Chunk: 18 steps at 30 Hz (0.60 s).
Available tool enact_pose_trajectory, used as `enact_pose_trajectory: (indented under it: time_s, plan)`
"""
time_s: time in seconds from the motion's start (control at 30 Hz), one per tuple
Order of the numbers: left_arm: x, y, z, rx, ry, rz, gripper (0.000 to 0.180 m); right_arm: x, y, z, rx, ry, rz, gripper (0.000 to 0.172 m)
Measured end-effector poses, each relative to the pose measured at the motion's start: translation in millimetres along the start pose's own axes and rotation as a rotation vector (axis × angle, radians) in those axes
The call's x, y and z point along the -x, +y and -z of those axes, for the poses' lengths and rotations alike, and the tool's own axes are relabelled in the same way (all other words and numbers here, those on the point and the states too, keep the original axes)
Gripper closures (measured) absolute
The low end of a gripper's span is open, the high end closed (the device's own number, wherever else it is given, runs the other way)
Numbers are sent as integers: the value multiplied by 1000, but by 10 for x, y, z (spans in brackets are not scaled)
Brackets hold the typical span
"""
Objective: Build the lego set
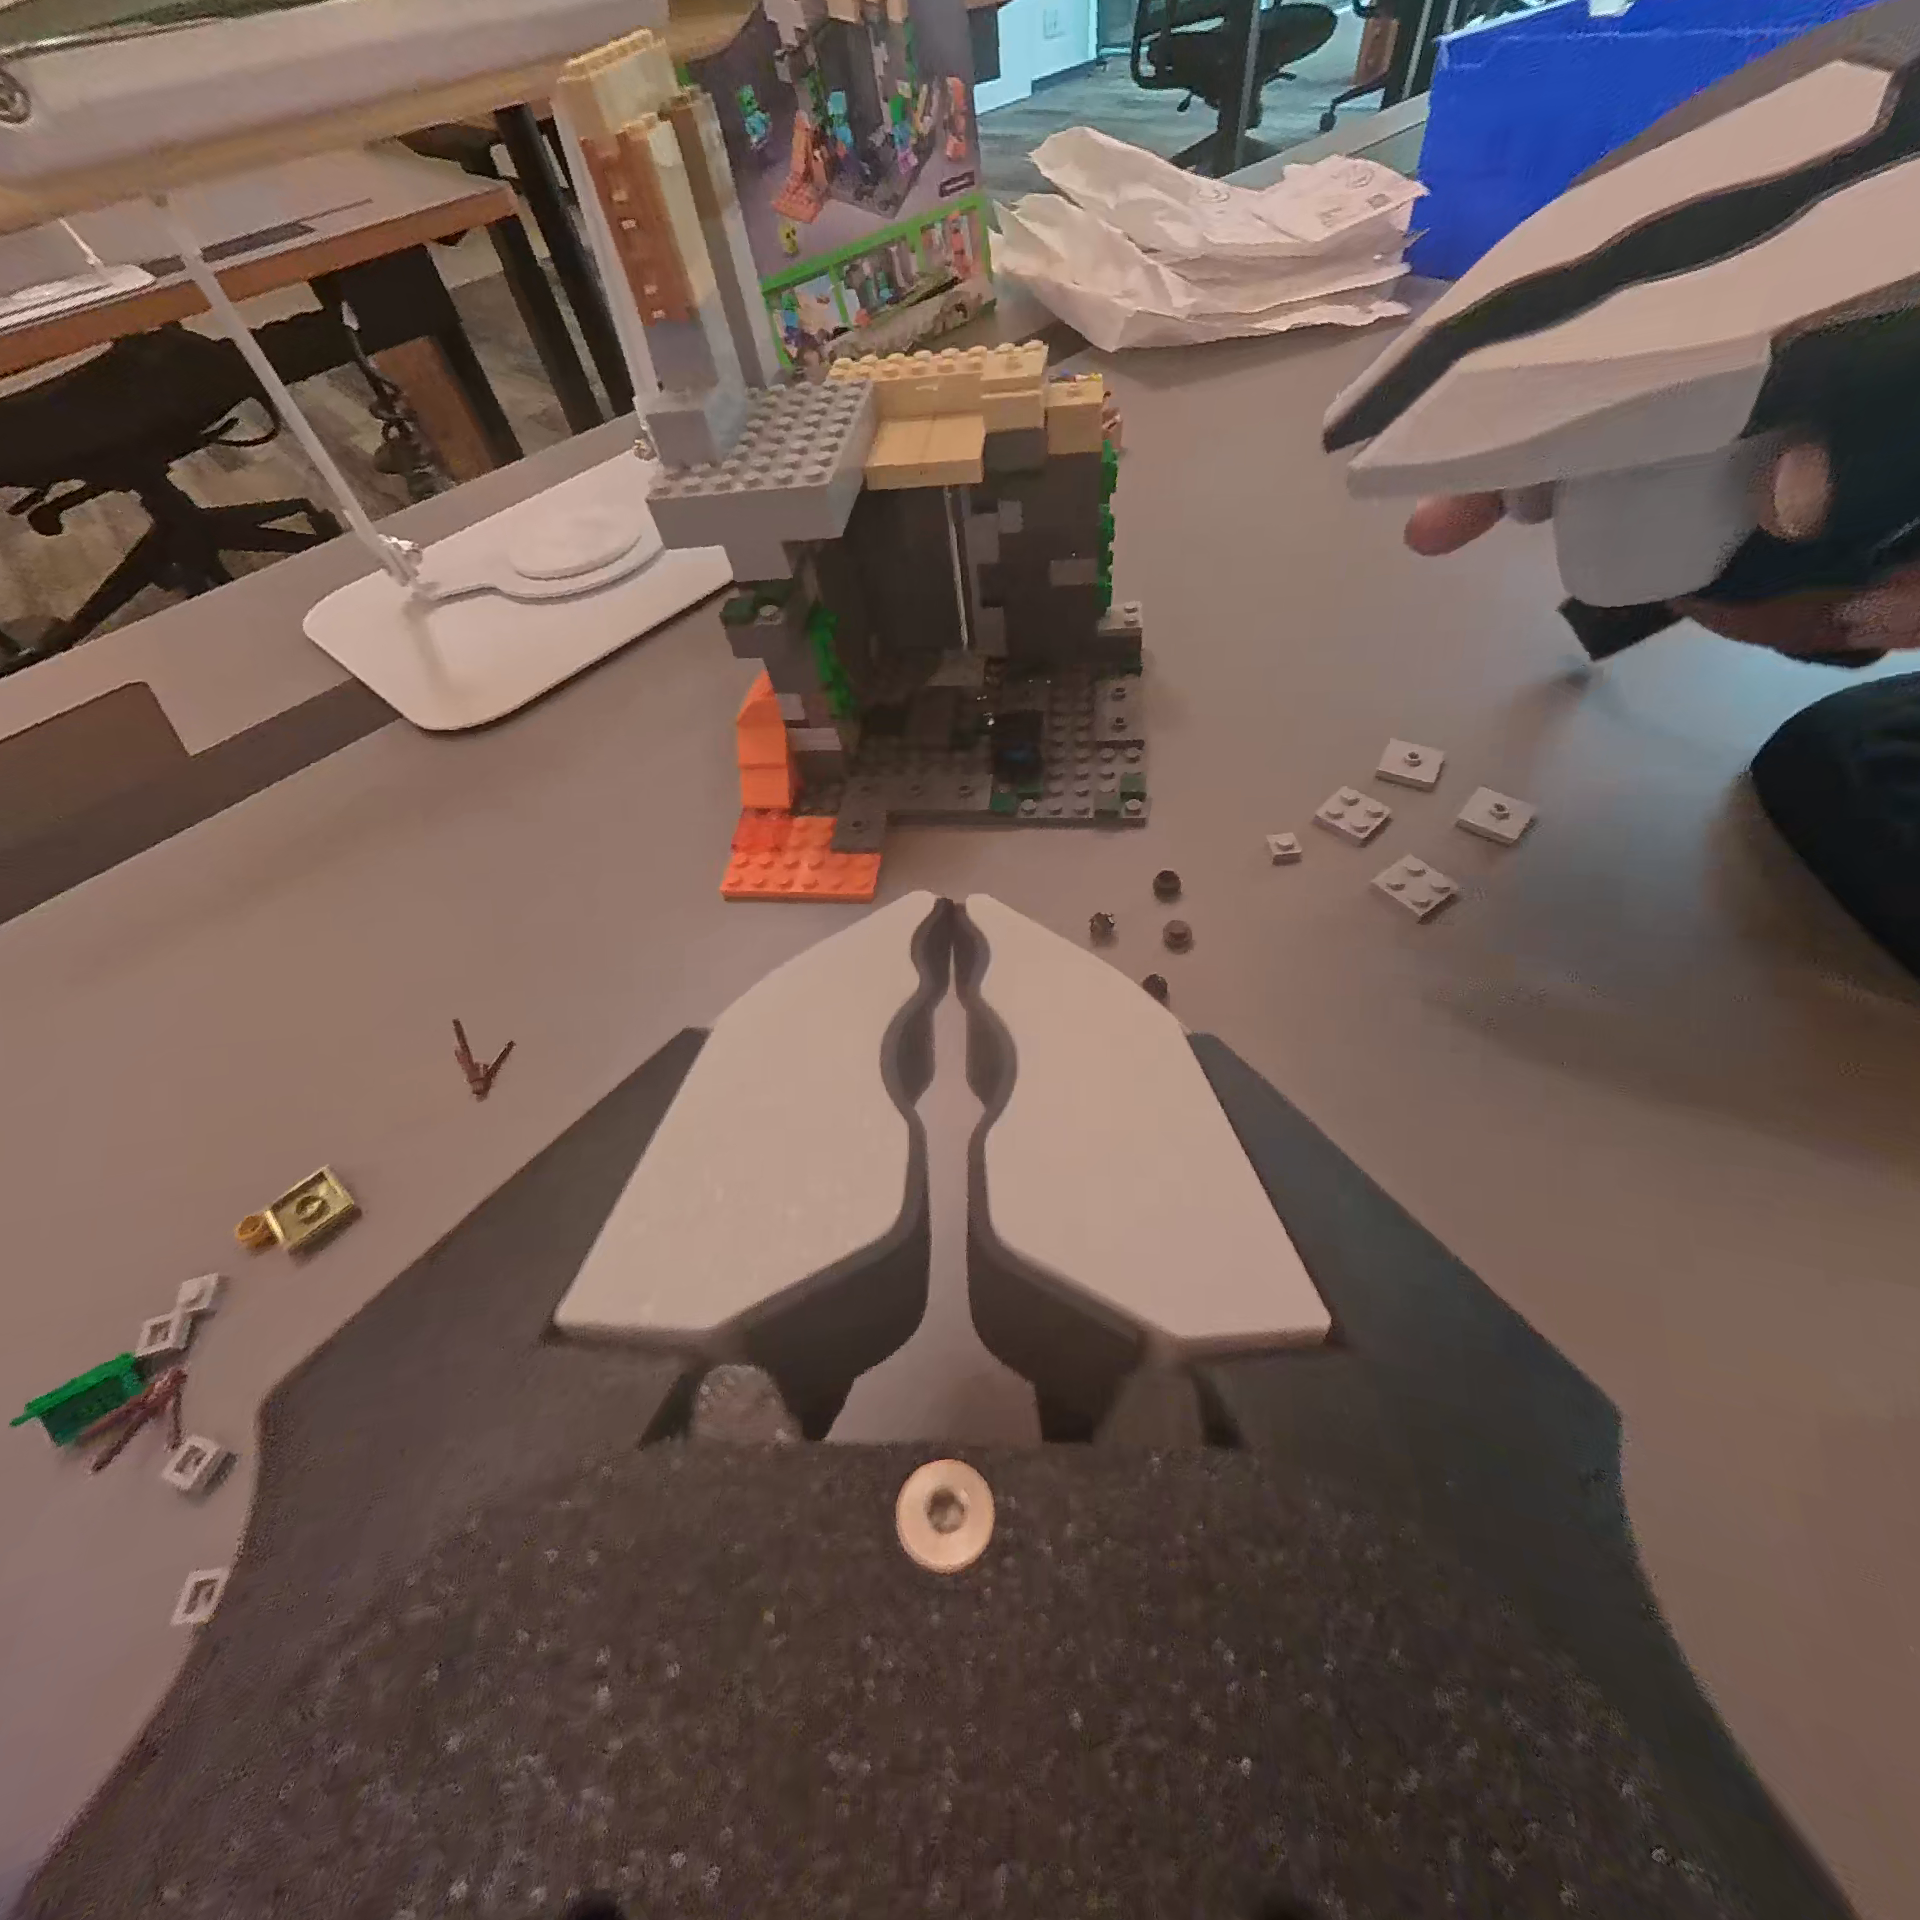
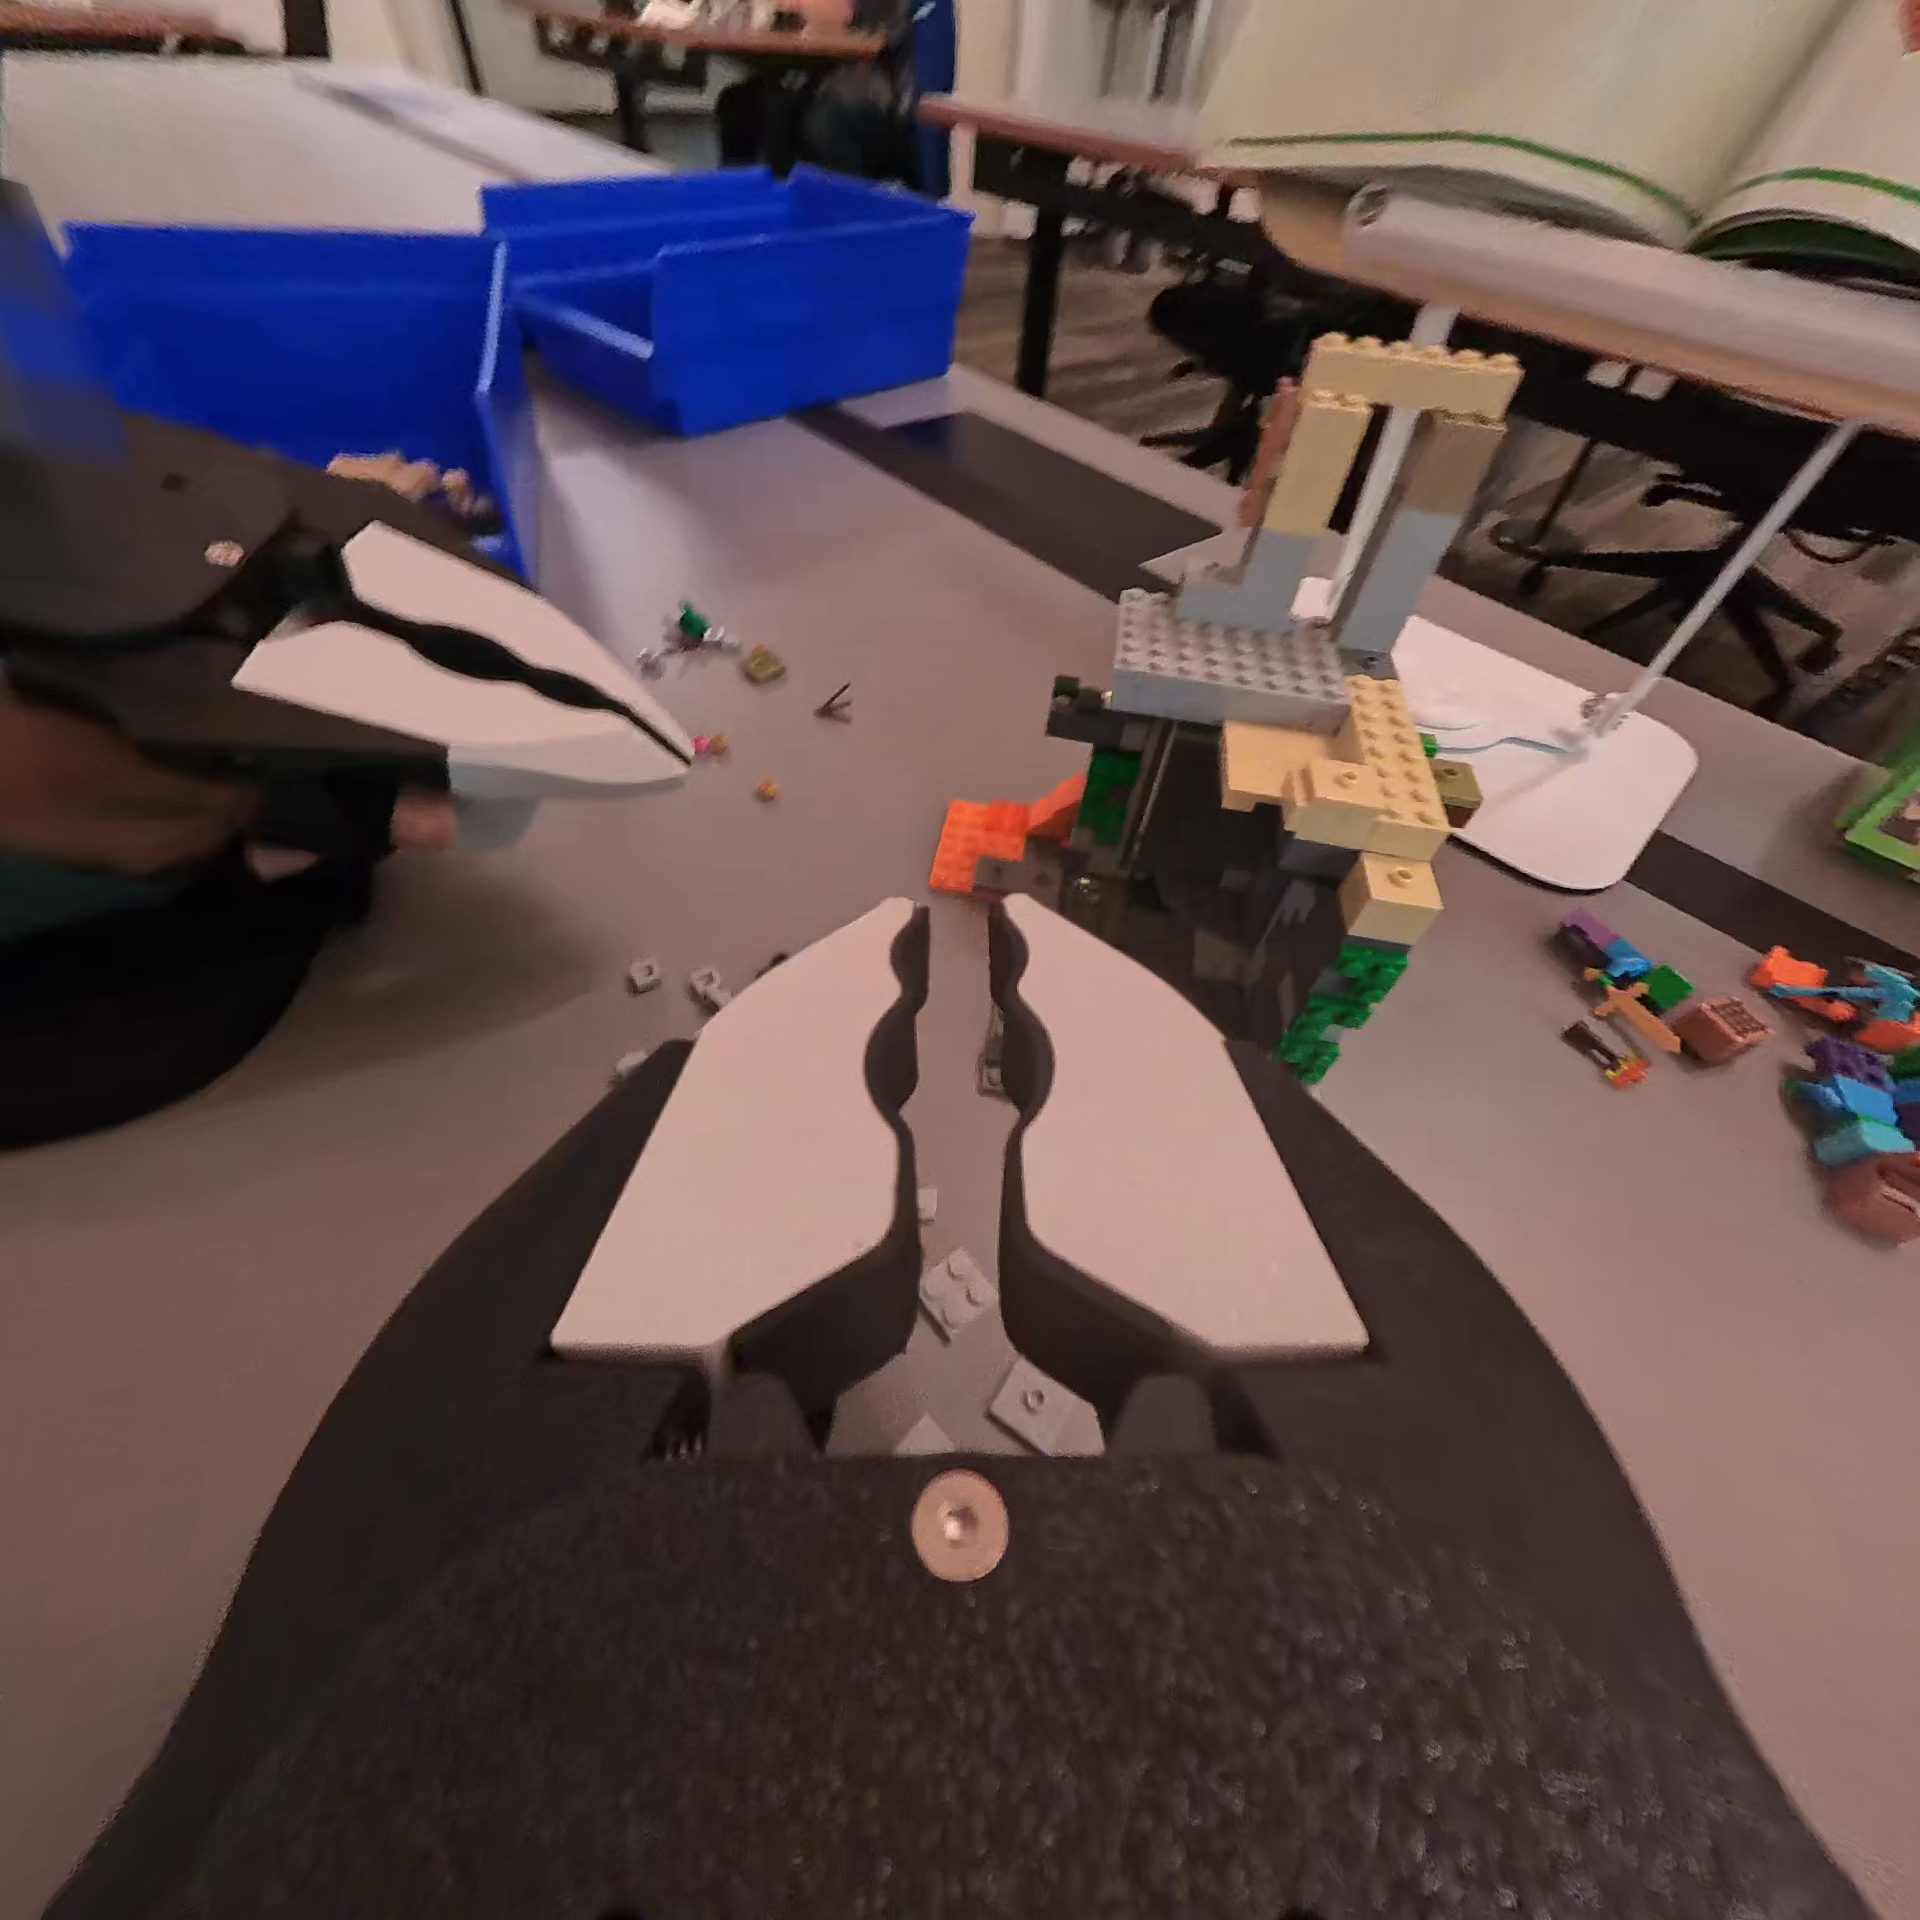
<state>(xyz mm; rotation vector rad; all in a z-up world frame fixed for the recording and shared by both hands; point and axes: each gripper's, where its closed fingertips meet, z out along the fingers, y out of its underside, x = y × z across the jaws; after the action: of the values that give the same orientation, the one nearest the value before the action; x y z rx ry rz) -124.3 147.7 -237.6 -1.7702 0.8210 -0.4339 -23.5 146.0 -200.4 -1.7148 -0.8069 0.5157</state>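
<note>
My left gripper point(image 1: 951, 914) hangs above the grey worktop point(image 1: 1351, 1247) with its fingertips pressed together and nothing between them. Just ahead of the tips lies the orange plate point(image 1: 800, 862) at the front corner of the brick model point(image 1: 935, 644), a dark rock-like build topped by a light grey studded plate point(image 1: 769, 457) and tan bricks point(image 1: 966, 405). Four small dark round studs point(image 1: 1169, 930) sit on the worktop just to the right of my fingers. Farther right lies a loose group of grey square plates point(image 1: 1392, 821). To the left I see a thin brown twig piece point(image 1: 478, 1060), a gold tile point(image 1: 307, 1207) and, near the left edge, a green piece point(image 1: 78, 1397) among small grey frames.

My right gripper point(image 2: 956, 920) has its fingers slightly spread, and only the worktop shows between the tips. A thin dark piece point(image 2: 992, 1049) seems to lie against the inner face of the right finger; I cannot tell what it is. Under the finger bases lie grey plates point(image 2: 956, 1288). The model stands just ahead and to the right. Toward the right edge lies a heap of colourful figures and pieces point(image 2: 1849, 1049).

Behind the model stand a white stand base point(image 1: 488, 634), a printed box point(image 1: 862, 177) and crumpled white paper point(image 1: 1195, 249). Blue bins point(image 2: 727, 301) sit at the far left corner.
</note>
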Motion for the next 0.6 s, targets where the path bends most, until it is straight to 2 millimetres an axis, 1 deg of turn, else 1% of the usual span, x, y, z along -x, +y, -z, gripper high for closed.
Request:
enact_pose_trajectory:
  time_s: [0.1, 0.2, 0.27, 0.43, 0.6]
  plan:
    - [64, 37, -22, 14, -44, -5, 180, -124, 83, -67, -30, 83, -55, 171]
    - [106, 69, -45, 25, -72, -11, 180, -224, 253, -115, -29, 131, -97, 172]
    - [118, 82, -61, 30, -83, -19, 180, -263, 348, -130, -4, 155, -92, 172]
    - [139, 109, -90, 40, -113, -43, 180, -337, 402, -140, 30, 221, -64, 172]
    - [184, 86, -92, 22, -163, -67, 180, -409, 353, -93, 11, 275, -64, 172]
